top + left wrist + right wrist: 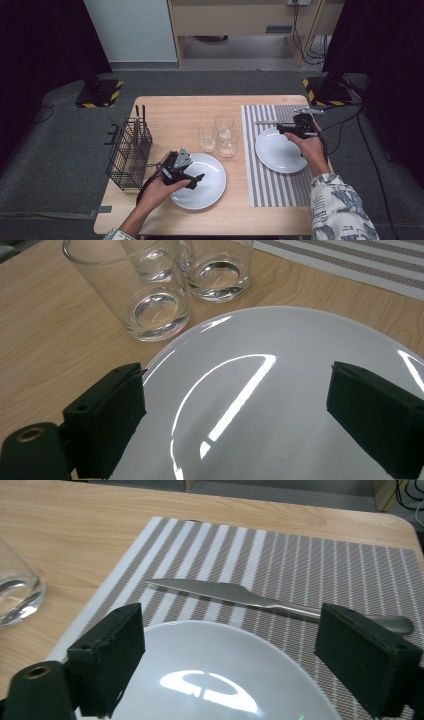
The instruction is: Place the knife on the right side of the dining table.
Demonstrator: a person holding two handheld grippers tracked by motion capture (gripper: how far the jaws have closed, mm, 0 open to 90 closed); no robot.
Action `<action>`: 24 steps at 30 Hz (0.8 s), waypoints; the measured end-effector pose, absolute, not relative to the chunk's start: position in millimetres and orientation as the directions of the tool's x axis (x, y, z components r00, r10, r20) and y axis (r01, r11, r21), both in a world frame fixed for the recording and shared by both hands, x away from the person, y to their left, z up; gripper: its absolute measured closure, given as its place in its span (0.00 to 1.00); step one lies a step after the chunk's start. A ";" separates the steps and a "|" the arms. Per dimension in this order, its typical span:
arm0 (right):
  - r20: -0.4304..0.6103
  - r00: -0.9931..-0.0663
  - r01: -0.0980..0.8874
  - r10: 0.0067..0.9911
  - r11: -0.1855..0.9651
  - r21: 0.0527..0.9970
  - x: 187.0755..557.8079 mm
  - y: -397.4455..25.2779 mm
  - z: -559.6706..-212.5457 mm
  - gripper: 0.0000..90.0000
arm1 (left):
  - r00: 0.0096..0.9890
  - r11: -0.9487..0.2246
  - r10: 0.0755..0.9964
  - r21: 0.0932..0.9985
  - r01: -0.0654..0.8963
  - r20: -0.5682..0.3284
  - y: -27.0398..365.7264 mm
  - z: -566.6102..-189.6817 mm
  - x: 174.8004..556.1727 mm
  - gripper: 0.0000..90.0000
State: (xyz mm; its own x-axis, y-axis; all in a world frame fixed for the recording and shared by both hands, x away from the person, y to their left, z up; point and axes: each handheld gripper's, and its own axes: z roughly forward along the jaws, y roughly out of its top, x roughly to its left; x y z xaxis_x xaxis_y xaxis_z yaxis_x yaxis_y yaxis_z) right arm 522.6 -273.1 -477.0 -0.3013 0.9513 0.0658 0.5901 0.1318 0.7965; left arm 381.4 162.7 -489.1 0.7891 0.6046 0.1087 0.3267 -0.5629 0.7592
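The right gripper (230, 655), jaws wide and empty, hovers just short of the knife (235, 596), which lies crosswise ahead, blade tip pointing left.

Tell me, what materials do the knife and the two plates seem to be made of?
The knife looks like brushed metal, probably steel: grey with a dull sheen. Both plates look like glazed white ceramic, with sharp glossy reflections, though hard plastic cannot be excluded.
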 end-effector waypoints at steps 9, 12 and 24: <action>0.063 -0.391 0.544 0.918 0.175 0.821 497.9 -241.3 -470.4 0.12 | 0.780 -0.572 0.612 0.753 0.325 0.128 167.3 -493.2 379.7 0.09; 0.077 -0.425 0.546 0.902 0.187 0.816 487.0 -231.3 -474.0 0.11 | 0.774 -0.591 0.612 0.745 0.309 0.164 166.9 -493.3 376.7 0.09; 0.070 -0.492 0.514 0.868 0.225 0.828 464.8 -205.6 -474.3 0.08 | 0.770 -0.572 0.618 0.762 0.304 0.157 167.8 -487.5 381.9 0.08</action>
State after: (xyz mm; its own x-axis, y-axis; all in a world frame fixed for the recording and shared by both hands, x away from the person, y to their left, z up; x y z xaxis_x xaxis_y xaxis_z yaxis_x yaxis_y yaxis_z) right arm 464.8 -205.6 -474.3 -0.4921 0.8677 0.0700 0.5144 0.2250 0.8275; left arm 381.9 167.8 -487.5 0.7701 0.6184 0.1569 0.3041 -0.5719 0.7619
